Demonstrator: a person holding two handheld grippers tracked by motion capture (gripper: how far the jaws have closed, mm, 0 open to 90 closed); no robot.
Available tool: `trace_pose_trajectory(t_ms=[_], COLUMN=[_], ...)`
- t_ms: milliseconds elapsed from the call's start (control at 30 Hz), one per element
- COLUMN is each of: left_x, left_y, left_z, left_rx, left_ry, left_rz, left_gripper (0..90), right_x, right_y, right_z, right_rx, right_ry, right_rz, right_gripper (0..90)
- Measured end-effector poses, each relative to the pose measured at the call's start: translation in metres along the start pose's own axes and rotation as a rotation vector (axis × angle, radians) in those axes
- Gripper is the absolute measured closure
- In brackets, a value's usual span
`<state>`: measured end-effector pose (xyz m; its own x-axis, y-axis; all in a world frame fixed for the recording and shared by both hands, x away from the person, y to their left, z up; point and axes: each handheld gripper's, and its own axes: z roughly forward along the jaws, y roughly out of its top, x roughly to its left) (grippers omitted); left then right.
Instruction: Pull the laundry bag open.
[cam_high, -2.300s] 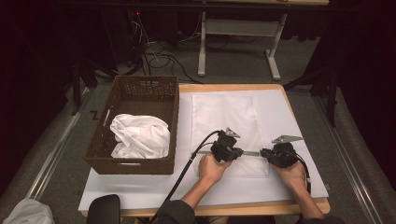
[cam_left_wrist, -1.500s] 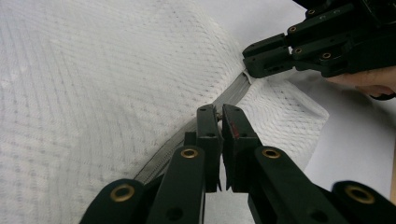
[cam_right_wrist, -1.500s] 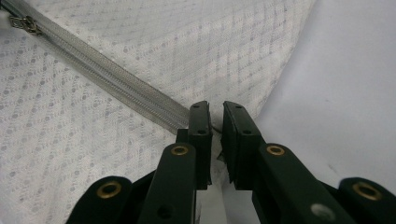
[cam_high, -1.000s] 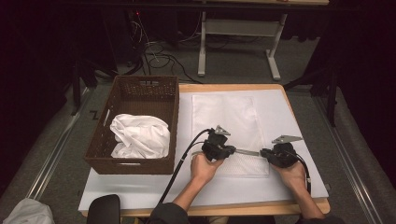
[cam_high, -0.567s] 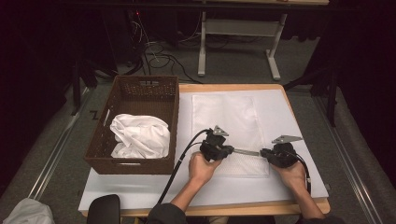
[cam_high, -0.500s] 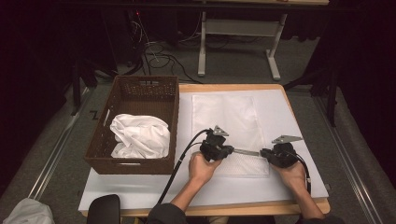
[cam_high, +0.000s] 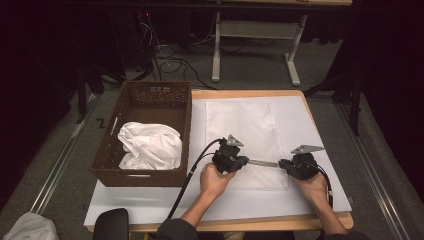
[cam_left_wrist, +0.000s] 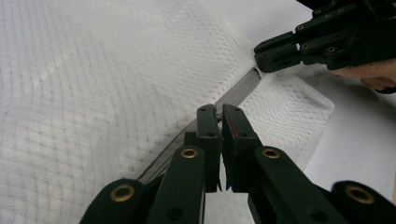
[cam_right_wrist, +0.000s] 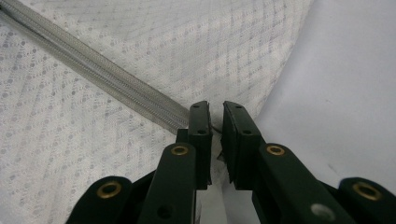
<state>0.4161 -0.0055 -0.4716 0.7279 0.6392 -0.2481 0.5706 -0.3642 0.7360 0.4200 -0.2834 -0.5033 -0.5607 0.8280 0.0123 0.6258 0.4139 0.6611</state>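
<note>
While the basket (cam_high: 145, 135) sits overhead, closer views reveal a grey zipper (cam_left_wrist: 233, 100).

- The left hand-held gripper (cam_high: 241, 162) is held low, jaws nearly closed, pointing toward the other.
- The right hand-held gripper (cam_high: 283, 164) is held opposite, jaws nearly closed.
- Both forearms are extended forward.

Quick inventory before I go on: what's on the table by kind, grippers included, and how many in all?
Grippers: 2, left gripper and right gripper
Mesh zip bags: 1, mesh bag
Wicker baskets: 1, basket
White cloth bundles: 1, white cloth in the basket
Total: 5
</note>
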Motion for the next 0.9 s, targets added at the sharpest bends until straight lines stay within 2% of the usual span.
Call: trace_pose_trajectory(t_ms=[567,900], left_x=[0.000,0.006], left_y=[-0.003,-0.007], left_z=[-0.008,-0.018], left_rx=[0.006,-0.004], left_ry=[0.030,0.056], left_rz=[0.014,0.000], left_gripper=[85.8,85.8], right_x=[-0.001,-0.001], right_y=[0.000,0.000], right_z=[0.000,0.000], right_rx=[0.000,0.000], right_ry=[0.003,0.002], right_rz=[0.003,0.004], right_gripper=[82.6,82.6])
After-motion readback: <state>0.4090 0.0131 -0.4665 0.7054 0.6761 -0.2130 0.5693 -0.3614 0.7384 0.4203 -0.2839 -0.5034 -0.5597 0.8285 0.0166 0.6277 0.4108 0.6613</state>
